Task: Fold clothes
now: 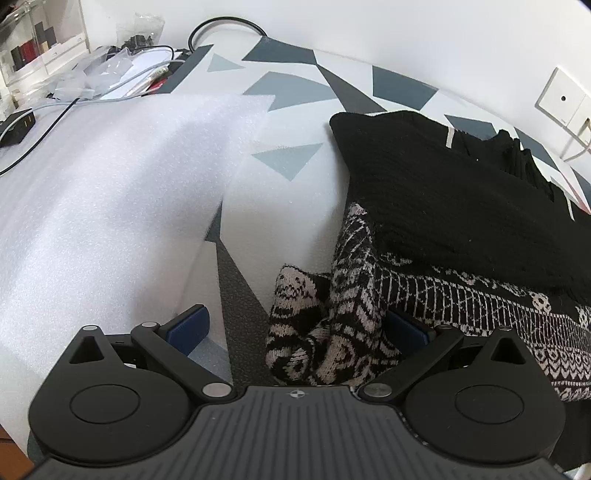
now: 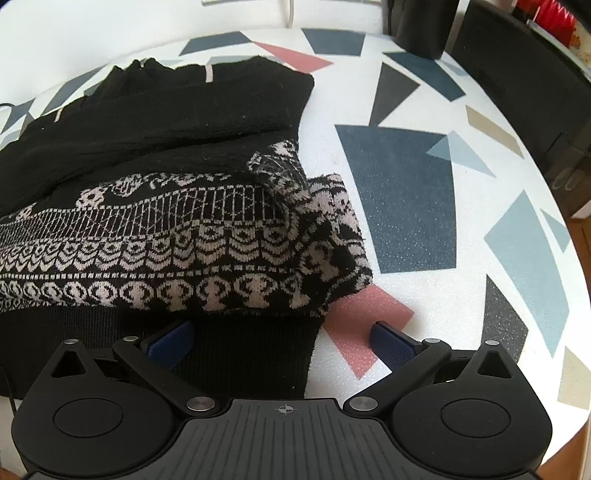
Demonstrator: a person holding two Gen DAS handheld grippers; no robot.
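Behind sweater [image 1: 424, 206], right finger [image 1: 406, 326] half-hidden

White wall [image 1: 406, 33] with socket plate [image 1: 561, 98], geometric-patterned table cover [image 2: 406, 192], white foam sheet [image 1: 110, 192], cluttered shelf [image 1: 40, 48], daylight.

Sweater [image 1: 443, 206] on your counter [image 2: 424, 110]

Foam sheet [image 1: 110, 192] lies left of it; cables [image 1: 55, 107] sit behind the foam.

the sweater [image 1: 461, 206] runs off the right edge in the left wrist view, and its folded sleeve [image 1: 332, 325] hides most of the left gripper's right pad [image 1: 406, 328].
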